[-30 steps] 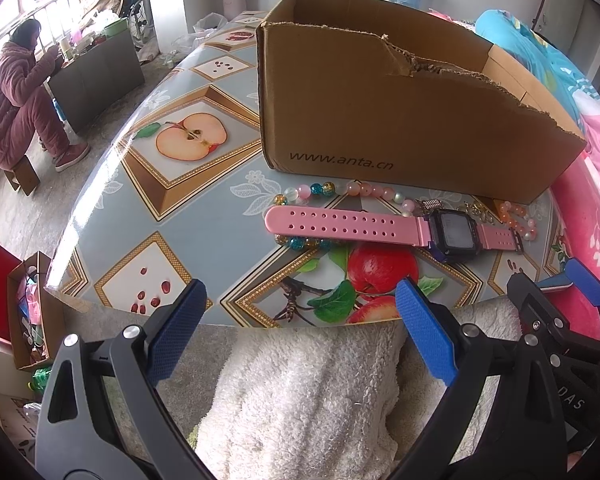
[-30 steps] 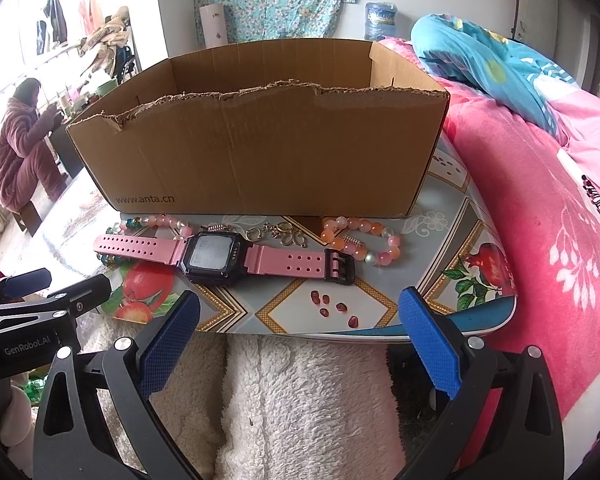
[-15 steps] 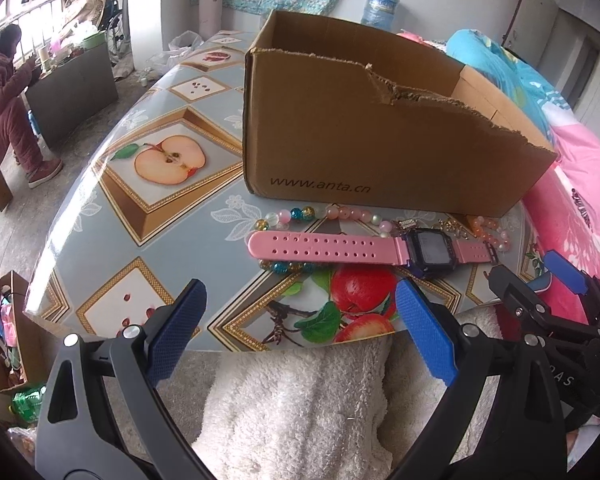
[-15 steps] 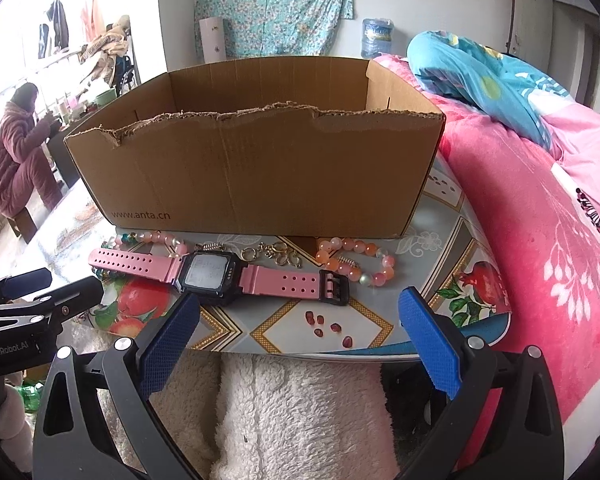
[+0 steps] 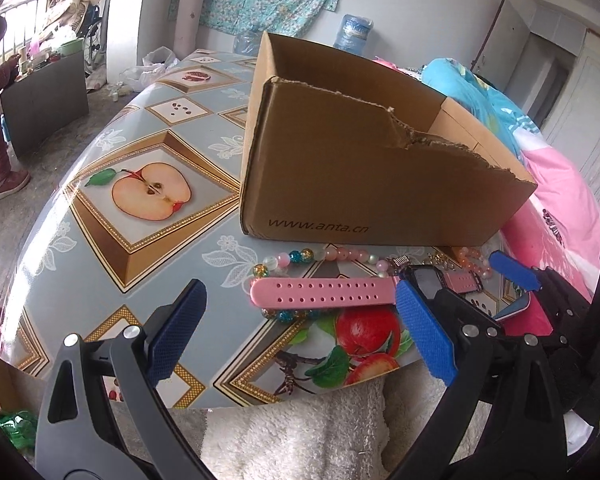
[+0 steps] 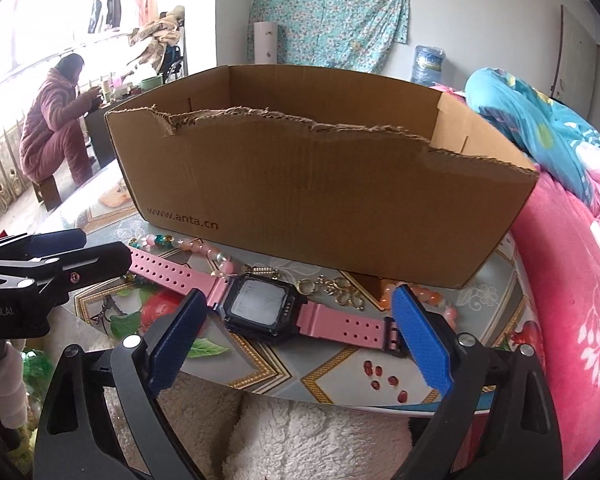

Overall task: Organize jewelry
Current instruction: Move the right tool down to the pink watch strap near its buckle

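On the table [image 5: 100, 240], one box [image 6: 320, 200], torn front rim, sits near the front edge. One pink watch [image 6: 260, 308] lies flat before it, over two bead bracelets [image 5: 300, 258] and some gold rings [image 6: 340, 290]. Right gripper [image 6: 296, 336] closing around the watch, not touching; left gripper [image 5: 300, 332] open, empty, bare tabletop leftward.

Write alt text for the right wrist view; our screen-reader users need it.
A pink watch lies on a fruit-print table before a torn cardboard box, framed by the right gripper, whose blue fingers are closing without touching it. Beads and gold rings lie behind the watch; the left gripper reaches in from the left.
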`<state>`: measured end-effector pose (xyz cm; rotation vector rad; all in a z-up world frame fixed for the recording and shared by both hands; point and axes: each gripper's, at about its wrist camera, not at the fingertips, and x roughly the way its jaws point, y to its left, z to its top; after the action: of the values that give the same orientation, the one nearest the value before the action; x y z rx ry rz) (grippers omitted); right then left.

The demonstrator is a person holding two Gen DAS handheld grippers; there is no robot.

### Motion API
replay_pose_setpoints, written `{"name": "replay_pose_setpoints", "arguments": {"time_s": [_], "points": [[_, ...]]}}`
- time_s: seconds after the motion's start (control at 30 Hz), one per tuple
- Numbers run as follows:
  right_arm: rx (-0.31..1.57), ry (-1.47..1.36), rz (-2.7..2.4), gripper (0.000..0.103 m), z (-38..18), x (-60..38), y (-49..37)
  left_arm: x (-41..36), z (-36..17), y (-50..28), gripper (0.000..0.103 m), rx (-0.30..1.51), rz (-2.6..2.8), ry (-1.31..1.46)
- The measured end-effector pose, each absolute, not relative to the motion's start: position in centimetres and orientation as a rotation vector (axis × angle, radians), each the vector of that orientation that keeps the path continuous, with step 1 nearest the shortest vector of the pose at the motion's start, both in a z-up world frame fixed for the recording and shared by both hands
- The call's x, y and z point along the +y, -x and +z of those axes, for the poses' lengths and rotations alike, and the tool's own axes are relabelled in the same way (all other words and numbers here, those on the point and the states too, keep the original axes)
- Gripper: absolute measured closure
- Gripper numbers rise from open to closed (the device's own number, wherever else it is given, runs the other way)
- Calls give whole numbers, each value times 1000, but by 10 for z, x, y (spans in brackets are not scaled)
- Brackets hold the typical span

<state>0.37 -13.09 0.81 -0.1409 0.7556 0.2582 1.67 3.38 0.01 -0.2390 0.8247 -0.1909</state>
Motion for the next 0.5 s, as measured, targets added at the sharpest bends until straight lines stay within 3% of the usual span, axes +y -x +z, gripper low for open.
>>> {"name": "replay_pose_setpoints", "arguments": {"time_s": [0.13, 0.2, 0.33, 0.5], "points": [[804, 135, 300, 26, -2, -125, -13, 37, -2, -26, 13, 827, -224, 278], [824, 138, 315, 29, -8, -123, -15, 36, -3, -31, 21, 836, -251, 284], [816, 163, 326, 29, -11, -121, -14, 38, -13, -42, 30, 885, -263, 317], [820, 158, 338, 29, -14, -124, -13, 39, -18, -49, 33, 906, -280, 355]]}}
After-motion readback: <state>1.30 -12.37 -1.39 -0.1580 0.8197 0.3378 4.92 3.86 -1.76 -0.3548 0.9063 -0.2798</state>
